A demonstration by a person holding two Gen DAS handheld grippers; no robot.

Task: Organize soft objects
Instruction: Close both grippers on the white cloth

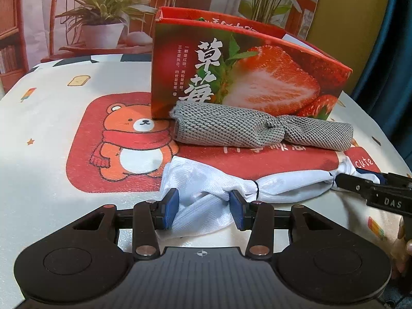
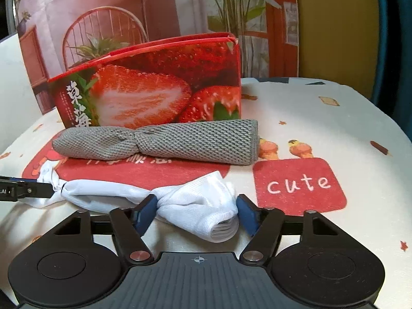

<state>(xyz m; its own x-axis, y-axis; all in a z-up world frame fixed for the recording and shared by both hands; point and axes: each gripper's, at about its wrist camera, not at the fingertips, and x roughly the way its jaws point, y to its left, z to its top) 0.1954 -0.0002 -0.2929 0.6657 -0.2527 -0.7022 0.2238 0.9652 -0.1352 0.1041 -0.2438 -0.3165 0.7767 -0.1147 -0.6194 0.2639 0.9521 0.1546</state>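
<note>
Both claws are working 1 thing from its 2 ends: the white cloth (image 1: 206,193), a thin, silky, slightly ribbed piece lying across the near part of the worktop (image 1: 38,154), just in front of the grey knitted roll (image 1: 257,128). The left claw (image 1: 203,207) is straddling the crumpled, fanned-out left end, its blue pads (image 1: 171,207) touching or nearly touching the fabric on both sides; whether they are truly pinching it I cannot tell. The right claw (image 2: 197,212) is straddling the folded right end in the same way, left pad against the cloth, right pad just beside it, so its grip is equally unclear. Holding both ends is likely meant to keep the limp cloth stretched and under control while it is being rolled or lifted. It is cinched in 2 places into narrow waists (a dark thin band seems to circle 1). The grey roll, coarse and similarly pinched at its middle, is resting against the strawberry box (image 1: 244,72), probably the destination.
</note>
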